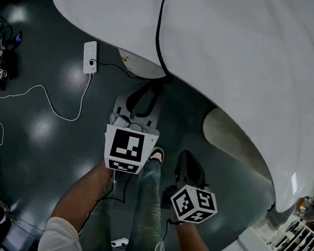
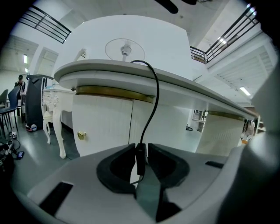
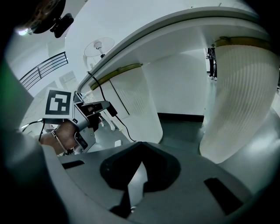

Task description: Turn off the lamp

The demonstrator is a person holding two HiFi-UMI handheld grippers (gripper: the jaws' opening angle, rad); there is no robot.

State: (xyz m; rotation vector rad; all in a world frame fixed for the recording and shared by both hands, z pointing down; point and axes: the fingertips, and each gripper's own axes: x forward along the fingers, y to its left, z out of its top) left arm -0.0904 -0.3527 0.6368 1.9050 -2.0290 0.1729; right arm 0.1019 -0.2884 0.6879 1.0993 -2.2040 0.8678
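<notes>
White power strip flat on grey floor, ten o'clock of head view, well apart from the work. Black cord from lamp, a pale disc on a stem atop white table, twelve o'clock of left gripper view; lit or unlit, cannot tell. Cord draped over table edge, hanging down to inline switch. Left gripper at centre of head view: jaws clamped on that switch, one pad either side of its slim black body. Left hand pose: bare forearm reaching up from seven o'clock, gripper near level, nose dipped slightly toward cabinet front. Step in hand, by judgement: pressing the switch. To do well: squeeze square across the body, no twist; keep height steady, no pull on cord, to avoid dragging lamp toward the edge; confirm at the lamp before release. Button face not discernible; re-seat on no result. Right gripper at five o'clock of head view: jaws together, nothing between, tilted steeply floorward, idle, well apart from cord.
</notes>
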